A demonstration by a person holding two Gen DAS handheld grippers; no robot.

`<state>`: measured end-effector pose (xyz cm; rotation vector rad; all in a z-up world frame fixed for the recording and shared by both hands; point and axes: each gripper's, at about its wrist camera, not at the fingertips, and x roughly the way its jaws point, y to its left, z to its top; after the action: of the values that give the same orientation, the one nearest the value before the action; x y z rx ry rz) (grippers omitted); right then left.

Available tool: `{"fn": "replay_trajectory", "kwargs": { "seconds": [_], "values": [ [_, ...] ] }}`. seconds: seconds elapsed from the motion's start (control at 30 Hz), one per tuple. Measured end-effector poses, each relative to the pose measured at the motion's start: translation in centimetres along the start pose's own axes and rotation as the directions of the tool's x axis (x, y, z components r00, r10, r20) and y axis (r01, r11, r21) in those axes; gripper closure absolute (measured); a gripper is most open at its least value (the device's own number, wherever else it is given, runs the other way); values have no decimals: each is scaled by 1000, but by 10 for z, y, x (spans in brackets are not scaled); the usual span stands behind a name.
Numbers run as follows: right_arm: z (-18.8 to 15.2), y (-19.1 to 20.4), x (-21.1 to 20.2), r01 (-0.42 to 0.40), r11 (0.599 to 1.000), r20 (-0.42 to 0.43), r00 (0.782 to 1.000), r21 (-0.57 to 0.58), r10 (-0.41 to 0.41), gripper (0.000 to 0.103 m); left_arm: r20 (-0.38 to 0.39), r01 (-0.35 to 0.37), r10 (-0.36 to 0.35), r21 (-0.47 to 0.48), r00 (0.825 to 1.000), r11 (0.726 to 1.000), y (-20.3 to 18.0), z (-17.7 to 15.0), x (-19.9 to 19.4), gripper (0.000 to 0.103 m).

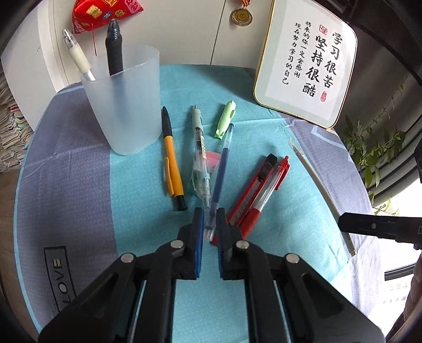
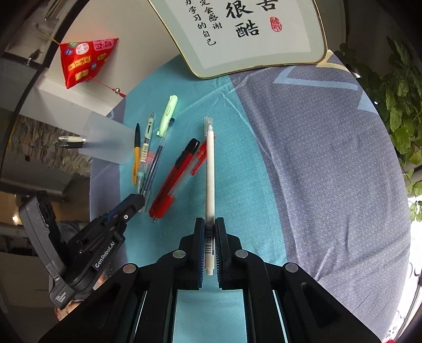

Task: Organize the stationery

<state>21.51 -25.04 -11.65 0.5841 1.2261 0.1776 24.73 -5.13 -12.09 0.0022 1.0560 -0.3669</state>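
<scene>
On the teal cloth (image 1: 137, 216) lies a row of stationery: an orange pen (image 1: 171, 158), a clear gel pen (image 1: 200, 147), a blue pen (image 1: 223, 163), a red utility knife (image 1: 253, 190) and a red pen (image 1: 266, 192). My left gripper (image 1: 210, 211) is shut on the near end of the blue pen, which still rests on the cloth. My right gripper (image 2: 210, 220) is shut on a white pen (image 2: 210, 171) that points away from it. A frosted cup (image 1: 124, 105) at the back left holds two upright pens.
A green highlighter (image 1: 225, 118) and a pink eraser (image 1: 212, 158) lie among the pens. A framed calligraphy board (image 1: 306, 60) leans at the back right. A leafy plant (image 1: 374, 142) stands past the table's right edge. A red pouch (image 1: 102, 13) hangs behind the cup.
</scene>
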Motion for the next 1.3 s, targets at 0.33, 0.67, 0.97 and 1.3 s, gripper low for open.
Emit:
{"fn": "replay_trajectory", "kwargs": {
  "seconds": [0.33,0.67,0.97,1.3],
  "values": [
    [-3,8,-18,-54,999,7,999,1,54,96,60,46,-44,-22,997,999,3,10,-43,97],
    [-1,28,-42,-108,994,41,993,-5,108,96,150,42,-36,-37,988,998,12,23,-94,101],
    [-7,41,-56,-131,991,70,989,-26,132,102,119,-17,13,31,993,999,19,1,-86,100],
    [-22,21,-24,-71,989,1,997,-126,72,99,5,-23,23,84,1000,996,32,-34,-17,86]
  ]
}}
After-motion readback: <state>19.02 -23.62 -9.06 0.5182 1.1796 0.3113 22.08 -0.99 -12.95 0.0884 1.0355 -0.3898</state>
